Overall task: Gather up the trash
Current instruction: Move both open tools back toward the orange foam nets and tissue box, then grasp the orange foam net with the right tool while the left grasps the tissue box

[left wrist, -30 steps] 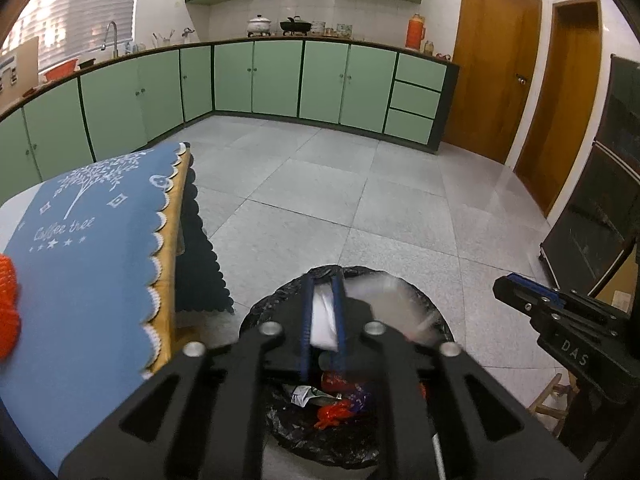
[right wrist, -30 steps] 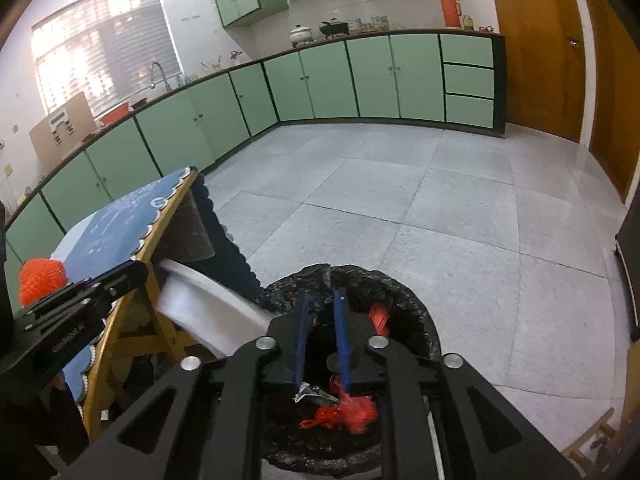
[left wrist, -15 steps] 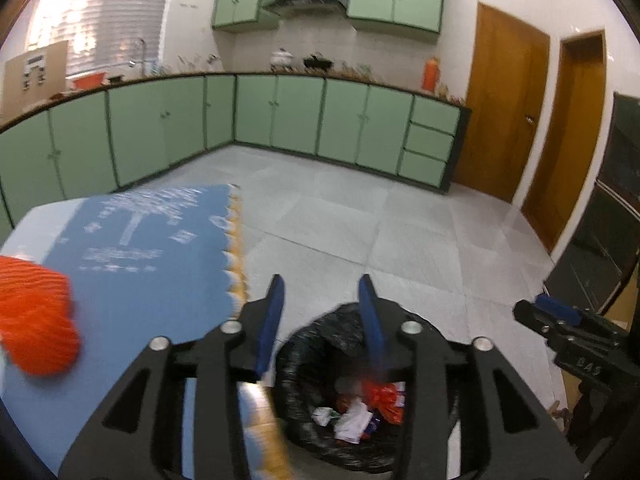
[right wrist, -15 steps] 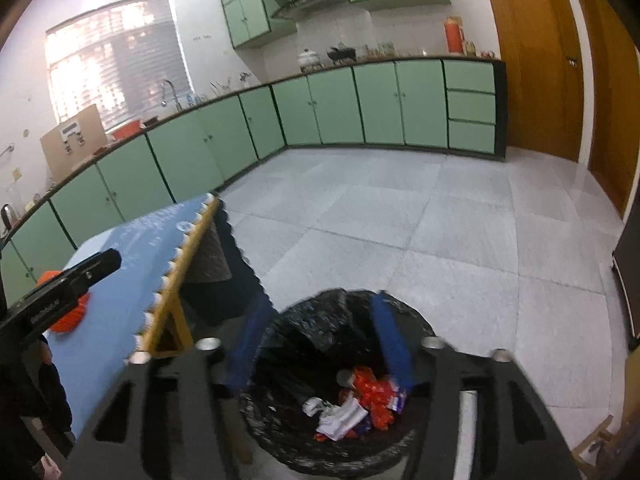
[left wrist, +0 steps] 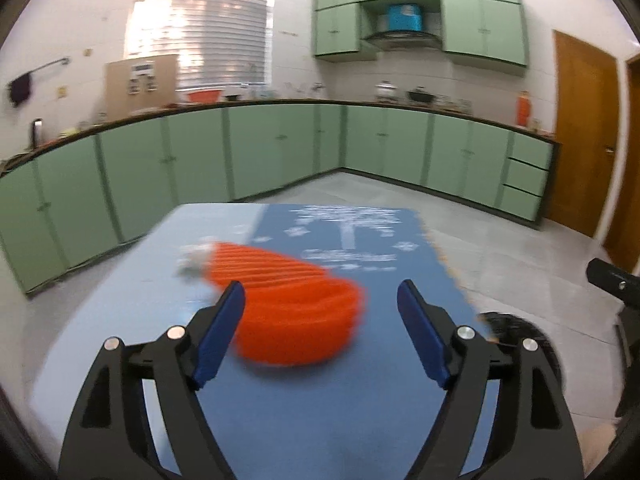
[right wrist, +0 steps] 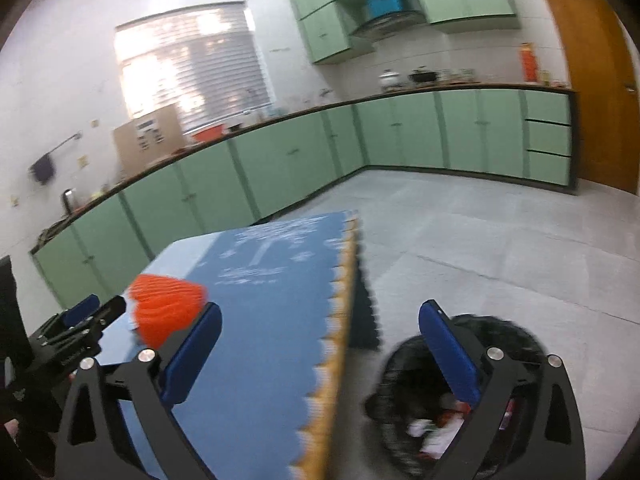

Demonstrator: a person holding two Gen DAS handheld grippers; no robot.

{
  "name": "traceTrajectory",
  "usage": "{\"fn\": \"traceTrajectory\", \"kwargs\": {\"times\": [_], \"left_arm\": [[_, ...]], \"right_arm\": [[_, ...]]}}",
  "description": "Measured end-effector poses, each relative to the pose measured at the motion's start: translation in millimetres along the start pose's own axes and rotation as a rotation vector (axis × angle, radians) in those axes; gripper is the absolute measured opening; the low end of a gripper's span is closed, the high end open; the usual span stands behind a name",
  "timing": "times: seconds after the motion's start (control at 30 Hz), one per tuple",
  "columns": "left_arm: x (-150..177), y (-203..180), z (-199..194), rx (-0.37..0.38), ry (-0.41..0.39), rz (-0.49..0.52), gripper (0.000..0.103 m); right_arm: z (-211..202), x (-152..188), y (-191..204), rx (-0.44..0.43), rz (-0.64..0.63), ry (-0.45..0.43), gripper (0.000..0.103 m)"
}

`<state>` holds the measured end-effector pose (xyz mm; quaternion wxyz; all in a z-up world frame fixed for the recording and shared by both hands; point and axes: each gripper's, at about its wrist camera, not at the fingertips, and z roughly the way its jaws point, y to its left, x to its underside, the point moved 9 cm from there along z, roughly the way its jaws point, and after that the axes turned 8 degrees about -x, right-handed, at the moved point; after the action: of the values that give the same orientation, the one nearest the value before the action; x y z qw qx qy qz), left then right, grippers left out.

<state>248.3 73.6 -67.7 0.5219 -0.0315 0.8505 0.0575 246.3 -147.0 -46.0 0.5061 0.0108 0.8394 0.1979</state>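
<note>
An orange ribbed foam net [left wrist: 292, 312] lies on the blue tablecloth [left wrist: 320, 408]; it also shows in the right wrist view [right wrist: 166, 308]. My left gripper [left wrist: 320, 332] is open and empty, its blue pads on either side of the net, just short of it. My right gripper [right wrist: 320, 356] is open and empty, over the table's right edge. The black-bagged trash bin [right wrist: 472, 396] stands on the floor right of the table, with red and white scraps inside. It shows at the right in the left wrist view [left wrist: 520, 340].
Green kitchen cabinets [left wrist: 280, 148] line the far walls under a worktop with pots. Wooden doors [left wrist: 584, 132] stand at the right. Grey tiled floor [right wrist: 500, 232] stretches beyond the table. A small whitish scrap [left wrist: 192, 256] lies behind the net.
Both grippers opened over the bin and let their trash fall in. Both then swung up and left toward the table, the left one reaching the orange net.
</note>
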Motion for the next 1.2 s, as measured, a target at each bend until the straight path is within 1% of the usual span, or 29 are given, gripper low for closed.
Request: {"fn": "traceTrajectory", "kwargs": {"times": [0.17,0.27,0.37,0.53,0.63,0.73,0.87,0.9,0.93,0.97,1.0,1.03,1.07,1.13,1.2], "left_arm": [[8.0,58.8,4.6,-0.083,0.021,-0.037,0.076],[13.2,83.8,5.8,-0.121,0.028,-0.055,0.076],[18.3,100.8,10.0,-0.136,0.038,-0.071,0.076],[24.8,121.7,19.8,-0.144,0.065,-0.1,0.076],[28.1,130.0,23.4,-0.143,0.071,-0.111,0.076],[30.0,133.5,27.4,-0.142,0.078,-0.118,0.076],[32.6,137.0,33.8,-0.142,0.084,-0.126,0.076],[32.8,137.6,36.0,-0.144,0.085,-0.123,0.076],[33.3,137.5,37.0,-0.145,0.086,-0.122,0.076],[34.1,137.4,38.8,-0.146,0.089,-0.121,0.076],[35.1,137.7,40.1,-0.145,0.091,-0.123,0.076],[35.8,138.1,41.8,-0.144,0.094,-0.125,0.076],[36.5,138.3,43.1,-0.145,0.096,-0.126,0.076],[37.2,137.5,45.2,-0.147,0.1,-0.126,0.076],[37.1,136.6,47.3,-0.146,0.102,-0.125,0.076]], "right_arm": [[47.8,17.2,68.7,-0.091,-0.064,0.063,0.097],[71.5,25.9,95.5,-0.121,-0.079,0.085,0.096],[94.6,34.0,113.4,-0.134,-0.08,0.107,0.093],[127.2,44.5,133.1,-0.142,-0.067,0.141,0.09],[143.4,44.8,139.8,-0.146,-0.051,0.155,0.089],[157.8,45.7,147.3,-0.14,-0.062,0.175,0.089],[173.6,56.1,147.7,-0.127,-0.057,0.227,0.088],[175.5,58.0,147.2,-0.128,-0.054,0.233,0.084],[178.1,61.4,147.1,-0.133,-0.052,0.244,0.077],[180.5,64.6,147.6,-0.139,-0.05,0.256,0.073],[181.7,67.3,148.2,-0.148,-0.045,0.264,0.066],[182.8,70.0,148.8,-0.158,-0.041,0.274,0.056],[183.6,71.8,149.9,-0.163,-0.043,0.279,0.052],[183.8,74.3,152.5,-0.163,-0.064,0.286,0.03],[182.7,75.2,153.3,-0.17,-0.068,0.288,0.023]]}}
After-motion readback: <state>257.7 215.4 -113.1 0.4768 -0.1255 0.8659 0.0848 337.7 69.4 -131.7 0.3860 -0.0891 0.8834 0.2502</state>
